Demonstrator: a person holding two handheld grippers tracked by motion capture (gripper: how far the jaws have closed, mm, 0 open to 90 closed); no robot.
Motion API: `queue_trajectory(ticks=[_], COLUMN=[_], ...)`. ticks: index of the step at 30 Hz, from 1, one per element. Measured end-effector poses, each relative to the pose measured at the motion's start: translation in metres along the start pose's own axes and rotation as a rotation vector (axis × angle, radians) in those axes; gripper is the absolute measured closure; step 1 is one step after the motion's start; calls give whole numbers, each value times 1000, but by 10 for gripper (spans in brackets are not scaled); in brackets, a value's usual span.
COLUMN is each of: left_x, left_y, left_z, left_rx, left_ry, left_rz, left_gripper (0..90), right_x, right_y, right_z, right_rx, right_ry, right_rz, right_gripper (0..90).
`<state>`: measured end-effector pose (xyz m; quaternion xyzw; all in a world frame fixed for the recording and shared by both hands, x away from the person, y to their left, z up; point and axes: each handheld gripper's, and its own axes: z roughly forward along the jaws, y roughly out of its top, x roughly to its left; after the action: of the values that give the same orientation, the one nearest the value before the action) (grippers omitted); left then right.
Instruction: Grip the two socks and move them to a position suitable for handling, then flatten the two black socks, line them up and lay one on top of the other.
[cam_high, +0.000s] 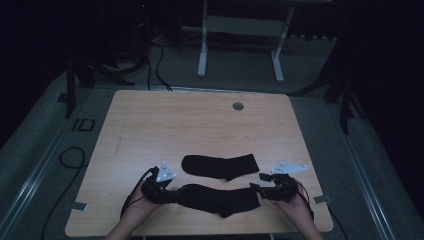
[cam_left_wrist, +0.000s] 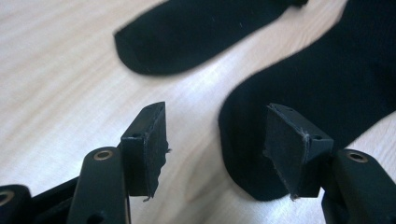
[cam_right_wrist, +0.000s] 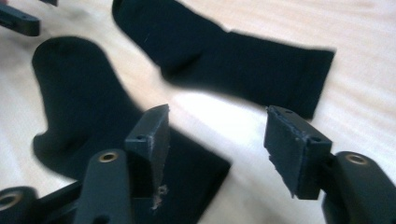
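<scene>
Two black socks lie flat on a pale wooden counter (cam_high: 150, 120) seen from the high view, one behind the other. The near sock (cam_high: 220, 198) stretches left to right along the front edge, toe at the left, cuff at the right, heel bulging toward the person. The far sock (cam_high: 220, 165) runs the same way just beyond it, a narrow strip of wood between them. The left hand-held gripper (cam_high: 172, 192) sits at the near sock's toe and the right hand-held gripper (cam_high: 256, 189) at its cuff, each gripped in a hand.

From the left gripper view, the left hand-held gripper (cam_left_wrist: 217, 151) has its jaws spread, with bare wood and the rounded toe of the near sock (cam_left_wrist: 327, 88) showing between them; the pads press on nothing. The far sock's (cam_left_wrist: 196, 32) toe lies beyond, pointing left.

From the right gripper view, the right hand-held gripper (cam_right_wrist: 217, 151) is likewise spread and pinches nothing. The near sock (cam_right_wrist: 79, 107) runs diagonally under its left jaw, its cuff corner lying in the gap. The far sock (cam_right_wrist: 233, 60) stretches across behind, its straight cuff edge at the right.
</scene>
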<state>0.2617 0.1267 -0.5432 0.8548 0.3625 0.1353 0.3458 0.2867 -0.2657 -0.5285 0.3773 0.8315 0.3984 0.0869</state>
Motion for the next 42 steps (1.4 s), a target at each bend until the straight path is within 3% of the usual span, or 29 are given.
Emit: queue_trajectory(ticks=[7,11,13,16,18,22,25,30,37,42], left_x=[-1,-4,-5,-6,-6,-9,-11,-13,-12,-4], left_y=[-1,-3,-4,-4,-5,-5,-5,-5,3,22], left_z=[11,16,19,20,20,20,19,18,5,-7], left_rx=[36,56,65,54,50,44,44,49,21,-17], left_ry=[-30,-35,-38,-33,-32,-49,-58,-49,-45,-20], left_rz=[-11,10,17,16,20,27,34,48,54,60], left_gripper=[419,446,482,529,575,711,815,843,849,849], right_x=[3,2,5,7,10,15,16,18,19,15], right_y=[-15,-18,-21,-21,-21,-21,-21,-20,-2,23], right_z=[7,14,20,20,20,21,22,20,0,-11], right_rx=[40,60,94,103,105,111,114,125,57,-2], right_ry=[-34,-21,-35,-29,-53,-66,-55,-39,-31,-65], right_rz=[15,30,10,-2,-34,-70,-76,-67,-82,-116], right_gripper=[453,477,503,590,635,739,800,830,836,836])
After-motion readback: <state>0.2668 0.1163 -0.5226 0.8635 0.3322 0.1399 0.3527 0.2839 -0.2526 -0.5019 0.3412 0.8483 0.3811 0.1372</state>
